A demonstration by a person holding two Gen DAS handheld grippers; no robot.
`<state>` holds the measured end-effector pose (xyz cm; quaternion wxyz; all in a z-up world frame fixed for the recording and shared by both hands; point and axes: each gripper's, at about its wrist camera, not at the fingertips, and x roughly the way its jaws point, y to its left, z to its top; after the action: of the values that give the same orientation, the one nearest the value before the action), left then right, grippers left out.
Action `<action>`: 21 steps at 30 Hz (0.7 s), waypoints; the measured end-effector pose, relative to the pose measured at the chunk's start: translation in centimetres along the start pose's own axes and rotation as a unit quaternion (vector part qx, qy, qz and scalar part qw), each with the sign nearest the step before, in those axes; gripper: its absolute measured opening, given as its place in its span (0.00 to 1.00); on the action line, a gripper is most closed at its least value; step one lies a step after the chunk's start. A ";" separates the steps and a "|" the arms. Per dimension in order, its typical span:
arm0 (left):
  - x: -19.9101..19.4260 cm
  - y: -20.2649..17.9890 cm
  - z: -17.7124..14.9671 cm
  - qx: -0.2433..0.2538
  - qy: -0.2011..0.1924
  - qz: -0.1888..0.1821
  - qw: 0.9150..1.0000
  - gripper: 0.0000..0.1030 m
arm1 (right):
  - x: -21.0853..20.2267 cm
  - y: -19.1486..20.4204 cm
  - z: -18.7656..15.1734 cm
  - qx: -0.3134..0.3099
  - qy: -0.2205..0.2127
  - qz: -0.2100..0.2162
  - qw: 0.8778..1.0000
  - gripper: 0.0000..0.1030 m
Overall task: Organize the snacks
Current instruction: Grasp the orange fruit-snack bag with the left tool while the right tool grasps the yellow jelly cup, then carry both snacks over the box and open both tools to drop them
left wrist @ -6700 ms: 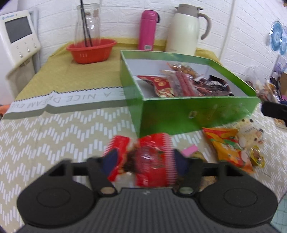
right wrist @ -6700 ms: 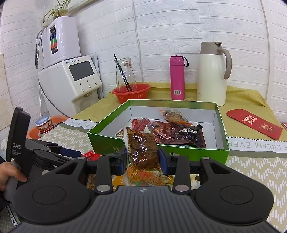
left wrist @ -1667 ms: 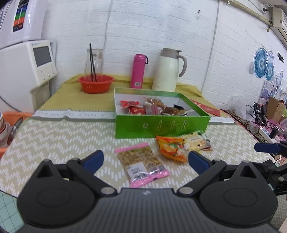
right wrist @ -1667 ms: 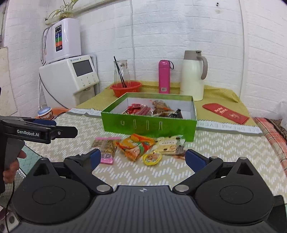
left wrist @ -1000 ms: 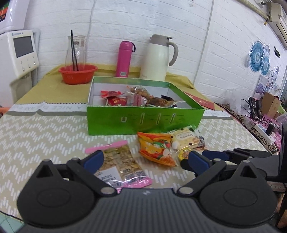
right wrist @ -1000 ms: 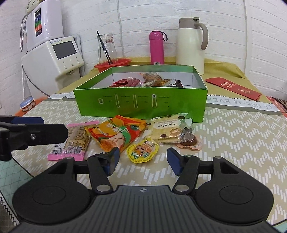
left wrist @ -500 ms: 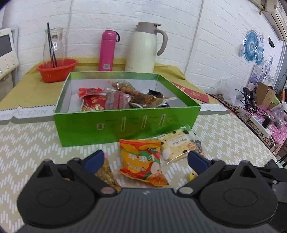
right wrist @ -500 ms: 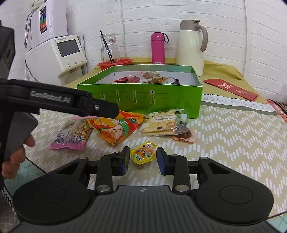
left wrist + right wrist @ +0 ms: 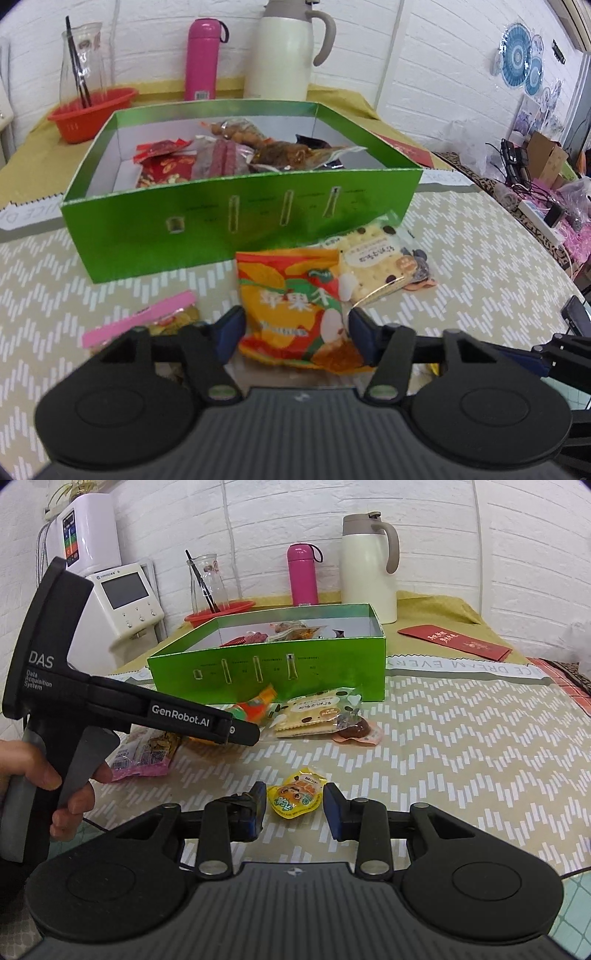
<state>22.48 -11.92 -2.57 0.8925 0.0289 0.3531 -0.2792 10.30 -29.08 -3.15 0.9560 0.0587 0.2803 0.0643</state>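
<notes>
A green box holds several snack packets; it also shows in the right wrist view. In front of it lie an orange snack bag, a cracker packet and a pink-edged packet. My left gripper is open with its jaws on either side of the orange bag's near end. My right gripper is open with its jaws on either side of a small yellow packet on the table. The left gripper's body reaches across the right wrist view.
A pink bottle, a white thermos jug and a red bowl with a glass carafe stand behind the box. A red envelope lies at the right. A white appliance stands at the left.
The left gripper has moved in over the orange bag and its jaws have narrowed around it. The right gripper has held around the small yellow packet, jaws slightly wider.
</notes>
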 end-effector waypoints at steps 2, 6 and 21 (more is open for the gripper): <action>-0.1 -0.1 -0.1 0.004 -0.002 0.006 1.000 0.51 | 0.0 0.0 0.0 0.002 0.000 0.001 1.000 0.57; -1.2 -0.2 -0.4 -0.002 -0.012 -0.006 1.000 0.46 | -0.2 0.2 0.0 0.005 0.000 0.005 1.000 0.55; -9.6 1.3 1.9 -0.027 -0.107 -0.044 0.993 0.43 | -2.4 1.5 4.6 -0.027 -0.070 0.021 0.997 0.53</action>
<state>18.64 -6.71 4.89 0.9127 -0.0412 0.2636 -0.3096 10.70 -28.31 2.18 0.9729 0.0434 0.2098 0.0873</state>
